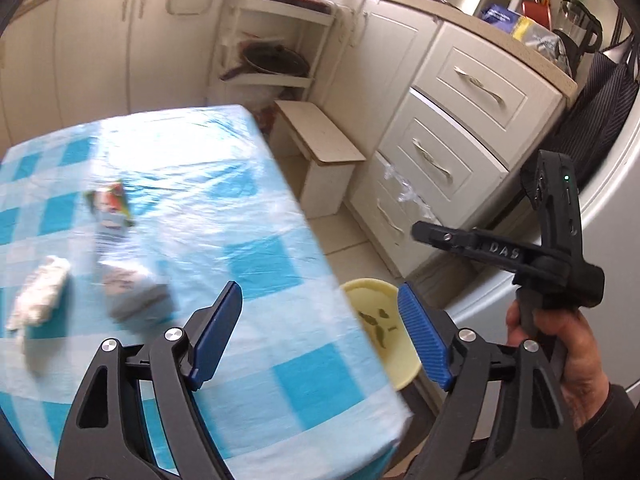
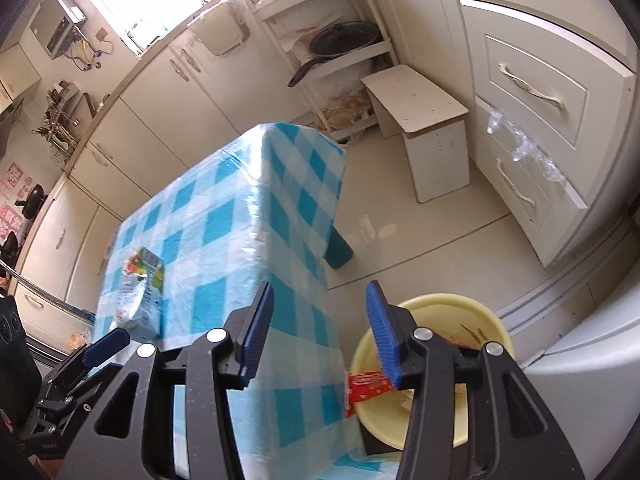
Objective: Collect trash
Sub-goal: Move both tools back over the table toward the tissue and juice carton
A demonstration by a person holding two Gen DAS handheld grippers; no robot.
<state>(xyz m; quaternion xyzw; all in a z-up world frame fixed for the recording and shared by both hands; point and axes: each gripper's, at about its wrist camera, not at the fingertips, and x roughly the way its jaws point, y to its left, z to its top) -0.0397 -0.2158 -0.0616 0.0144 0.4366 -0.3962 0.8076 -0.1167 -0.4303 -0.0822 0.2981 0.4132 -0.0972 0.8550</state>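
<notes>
- The left gripper (image 1: 320,332) points steeply down over the near corner of a table (image 1: 256,240) under a blue-and-white checked cloth; its blue pads stand wide apart with nothing between them.
- In the left wrist view the person's right hand (image 1: 560,344) shows at the right edge, wrapped round the handle of the right gripper's black body, with a dark sleeve at the wrist.
- The right gripper (image 2: 320,332) also tilts downward, straddling the table's edge; its jaws are about half open and grip nothing.
- A yellow basin (image 2: 472,312) sits below the table edge, just beyond and under the right gripper's right-hand finger (image 2: 384,332); a red wrapper (image 2: 366,384) hangs over its near rim, close under that finger but not touched by it.
- In the left wrist view the same basin lies between the two pads, towards the right one, with a few dark scraps inside.
- A carton (image 1: 110,210) lies on the cloth ahead and to the left of the left gripper's jaws, well clear of them.
- Nearer, left of the left-hand pad, lies a pale squashed packet (image 1: 134,292), and further left a white crumpled wad (image 1: 40,292), possibly tissue; motion blur makes both hard to read.
- From the right wrist view the carton lies left of the jaws, beside the left gripper's blue pad.
</notes>
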